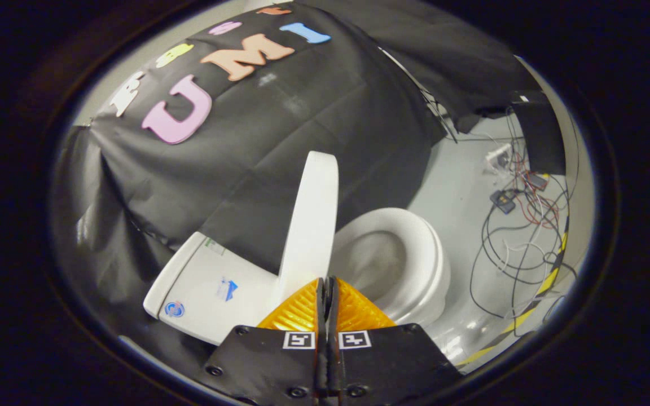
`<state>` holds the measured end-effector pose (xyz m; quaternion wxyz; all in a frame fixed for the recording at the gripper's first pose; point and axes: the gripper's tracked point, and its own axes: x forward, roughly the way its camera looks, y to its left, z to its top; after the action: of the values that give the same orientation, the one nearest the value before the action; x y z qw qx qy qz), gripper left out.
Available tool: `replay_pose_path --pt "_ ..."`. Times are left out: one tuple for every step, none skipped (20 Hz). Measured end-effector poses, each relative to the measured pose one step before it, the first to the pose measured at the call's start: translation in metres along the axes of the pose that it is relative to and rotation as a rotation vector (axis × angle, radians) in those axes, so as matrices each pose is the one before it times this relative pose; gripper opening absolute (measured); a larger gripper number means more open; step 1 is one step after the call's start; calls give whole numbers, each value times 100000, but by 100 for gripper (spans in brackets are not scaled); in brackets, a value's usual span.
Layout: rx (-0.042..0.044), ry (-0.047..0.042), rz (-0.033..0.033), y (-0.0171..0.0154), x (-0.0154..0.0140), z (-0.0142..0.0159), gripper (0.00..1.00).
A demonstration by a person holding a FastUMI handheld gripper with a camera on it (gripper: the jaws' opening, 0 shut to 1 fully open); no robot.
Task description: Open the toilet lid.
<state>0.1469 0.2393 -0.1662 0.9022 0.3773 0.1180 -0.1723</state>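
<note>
Gripper (328, 288): fingers pressed together tip to tip, nothing between them, tips just short of the lid's lower edge. Lid (312, 223) is raised, seen almost edge-on, long axis running up and away from the fingers, standing between the tank (206, 287) and the bowl (409, 265); the seat ring is down and the bowl interior looks empty, though its bottom is hidden by the fingers. Loose cables (519, 225) lie on the floor (455, 192) beyond the bowl.

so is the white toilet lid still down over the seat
No, the white toilet lid stands upright beside the tank, the white seat ring is uncovered, and the gripper has its jaws shut on nothing.
</note>
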Motion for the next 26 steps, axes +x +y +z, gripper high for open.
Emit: replay_pose_path --pt "-283 -1448 266 621 -89 62 1" --pt "-194 -1380 -534 505 47 -16 1" --pt "-904 -1161 -635 315 -243 61 1" --pt "-1471 -781 -787 328 7 81 1" --pt "-1608 -9 -808 403 -65 -53 1" --pt "-1675 53 -932 371 56 183 1" --pt "-2872 334 -625 388 -213 27 1" --pt "-2999 -142 -992 349 -47 138 1" --pt "-1682 77 -874 390 -52 145 1" --pt "-1408 -358 -892 514 -77 159 1" --pt "-2438 -195 -694 359 -139 84 1" --pt "-1941 323 -839 249 27 139 1" --pt "-897 38 -129 495 -136 125 1" --pt "-448 -83 802 479 -129 164 1" --pt "279 -151 669 322 39 130 1" --pt "153 966 368 245 -10 6 1" --pt "-1007 932 273 79 41 -29 1" --pt "-2067 -250 520 306 -100 222 1" --pt "-2067 -822 711 544 -33 122 1" --pt "-1855 -2125 759 643 -97 423 1" --pt "-850 -1750 774 829 -237 191 1" --pt "184 -1556 502 846 -88 407 1" --pt "-1700 249 616 936 -169 -41 1" --pt "-4769 125 -16 638 -58 42 1" --pt "-5101 -497 -629 282 -166 57 1" --pt "-2916 -709 64 394 -176 142 1"
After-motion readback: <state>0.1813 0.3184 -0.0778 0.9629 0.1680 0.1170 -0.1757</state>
